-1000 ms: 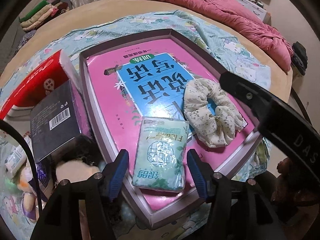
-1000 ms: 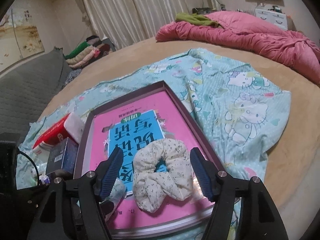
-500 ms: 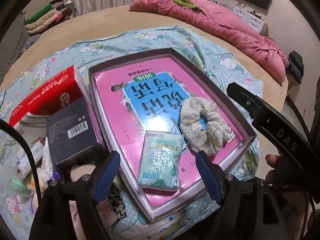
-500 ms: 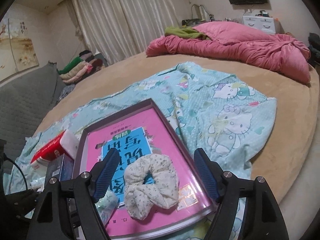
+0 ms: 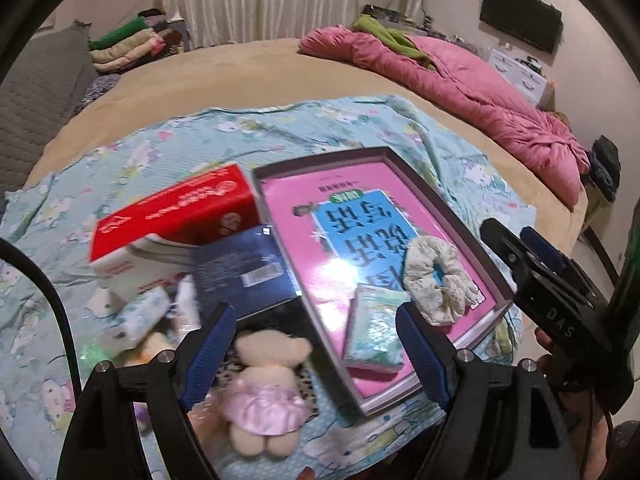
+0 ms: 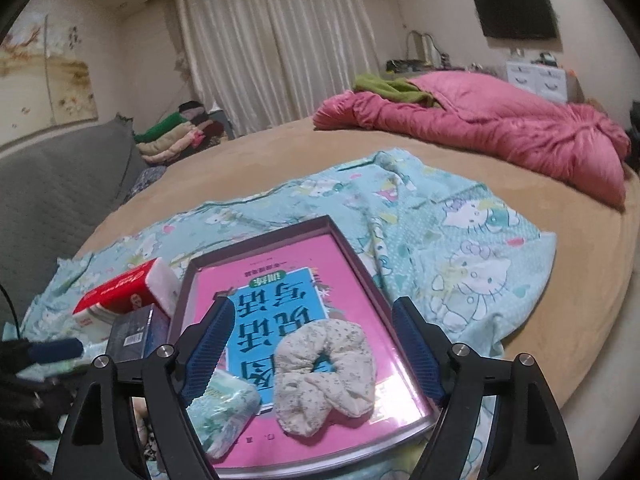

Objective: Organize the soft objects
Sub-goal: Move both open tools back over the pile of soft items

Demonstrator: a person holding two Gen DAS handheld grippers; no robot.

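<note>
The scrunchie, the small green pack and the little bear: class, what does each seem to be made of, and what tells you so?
Scrunchie: soft matt cloth with a fine floral print, gathered into puffy folds.
Green pack: probably tissues in thin plastic film; it looks faintly shiny and creased.
Bear: cream plush, fuzzy in outline, with a pink dress of satiny fabric, though blur leaves this uncertain.

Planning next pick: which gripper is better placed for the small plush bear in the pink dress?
Left. The plush bear in the pink dress lies just ahead of the opening, empty left gripper; the right gripper faces the tray.
</note>
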